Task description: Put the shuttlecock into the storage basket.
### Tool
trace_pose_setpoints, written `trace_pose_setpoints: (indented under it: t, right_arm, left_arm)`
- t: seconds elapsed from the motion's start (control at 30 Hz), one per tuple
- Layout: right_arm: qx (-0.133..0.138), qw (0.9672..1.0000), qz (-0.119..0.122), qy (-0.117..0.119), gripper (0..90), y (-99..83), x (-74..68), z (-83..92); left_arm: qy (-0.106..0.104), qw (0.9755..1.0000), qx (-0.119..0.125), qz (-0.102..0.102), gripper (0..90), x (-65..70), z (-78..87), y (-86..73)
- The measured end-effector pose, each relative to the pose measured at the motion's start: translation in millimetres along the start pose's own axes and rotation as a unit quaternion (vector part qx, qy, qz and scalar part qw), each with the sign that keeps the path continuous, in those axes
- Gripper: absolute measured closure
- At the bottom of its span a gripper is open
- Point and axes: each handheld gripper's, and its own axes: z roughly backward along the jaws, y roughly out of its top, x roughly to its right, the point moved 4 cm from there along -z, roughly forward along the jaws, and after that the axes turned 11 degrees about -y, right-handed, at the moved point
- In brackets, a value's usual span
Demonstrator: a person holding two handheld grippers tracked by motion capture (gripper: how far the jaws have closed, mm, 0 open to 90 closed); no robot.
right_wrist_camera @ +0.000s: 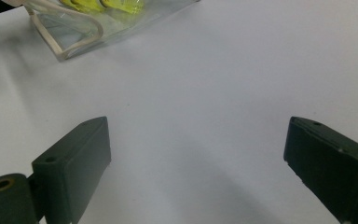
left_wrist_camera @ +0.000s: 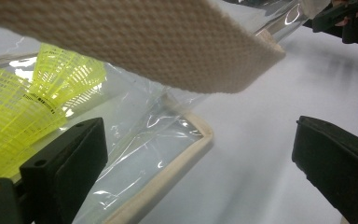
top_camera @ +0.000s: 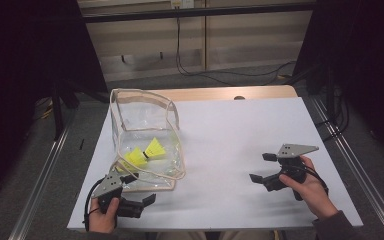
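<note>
High view: the clear bag (top_camera: pixel 145 140) with two yellow shuttlecocks (top_camera: pixel 147 151) sits by the table's left edge. The left gripper (top_camera: pixel 139 197), jaws spread and empty, hovers at its near corner. The right gripper (top_camera: pixel 261 167) waits open near the right edge.

Left gripper view: the strap (left_wrist_camera: pixel 168 51) crosses overhead; better to rise and close on it squarely.

Right gripper view: bare table (right_wrist_camera: pixel 214 84) between the jaws; it should probably approach to steady the bag.

Clear plastic bag (top_camera: pixel 145 132) with cream trim, standing open at table's left, two yellow shuttlecocks (top_camera: pixel 146 152) lying inside, touching
</note>
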Motion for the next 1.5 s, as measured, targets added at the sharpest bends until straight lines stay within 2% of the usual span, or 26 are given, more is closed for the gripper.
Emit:
trace_pose_setpoints:
  t: [0.57,1.5]
  right_arm:
    - [-0.001,0.9998,-0.008,-0.017,6.4,-14.6,6.0,6.8]
    - [0.007,0.9996,-0.014,-0.024,6.2,-28.5,9.6,12.7]
  left_arm:
    - [0.0,1.0,-0.003,-0.003,3.1,-0.1,-0.2,-0.1]
    - [-0.001,1.0,-0.004,-0.002,3.0,0.4,-1.1,-0.3]
